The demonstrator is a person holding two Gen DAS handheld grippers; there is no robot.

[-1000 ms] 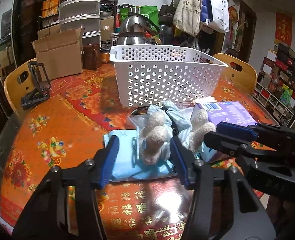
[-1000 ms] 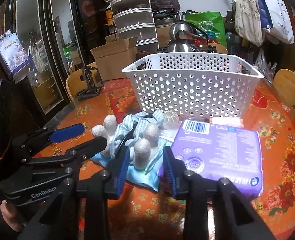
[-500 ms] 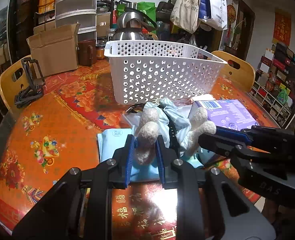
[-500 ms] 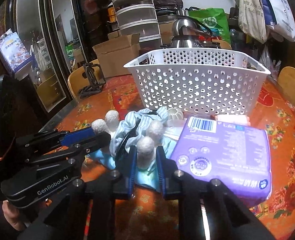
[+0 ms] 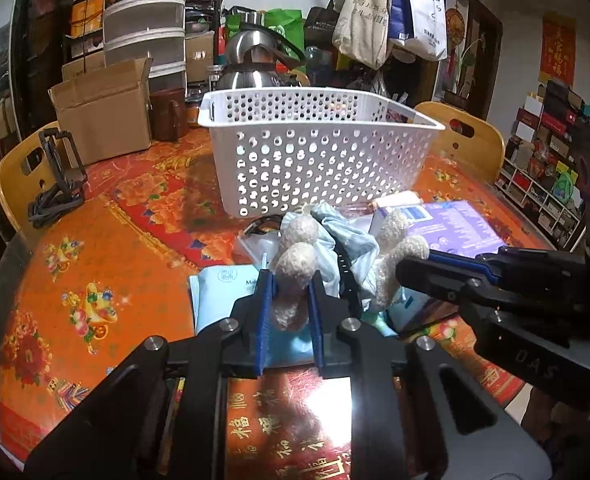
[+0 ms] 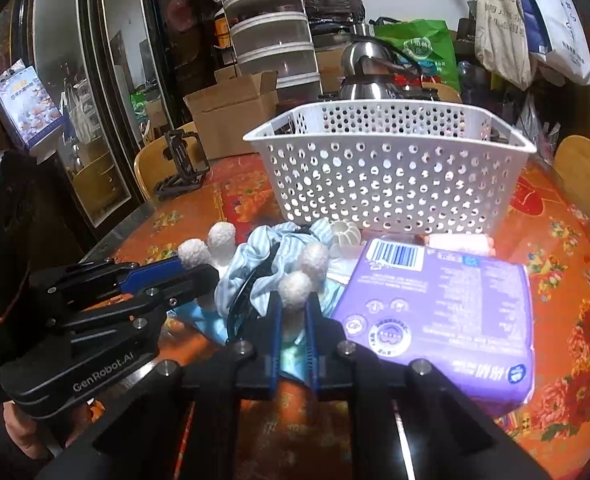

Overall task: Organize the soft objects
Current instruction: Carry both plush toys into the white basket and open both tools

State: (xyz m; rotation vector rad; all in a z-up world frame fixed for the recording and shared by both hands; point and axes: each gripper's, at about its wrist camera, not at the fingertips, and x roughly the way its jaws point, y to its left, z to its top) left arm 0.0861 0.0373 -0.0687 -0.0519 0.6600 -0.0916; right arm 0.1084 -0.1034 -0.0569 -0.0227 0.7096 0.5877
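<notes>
At the near edge of the bench, a plush toy is pinched at two limbs by the closing left gripper and the clenched right gripper, nothing is yet seen in the white basket beyond, and cluttered shelves stand behind.

Fuzzy cream plush toy, blue striped cloth round it, lay on table w/ limbs up, before white basket.
</notes>
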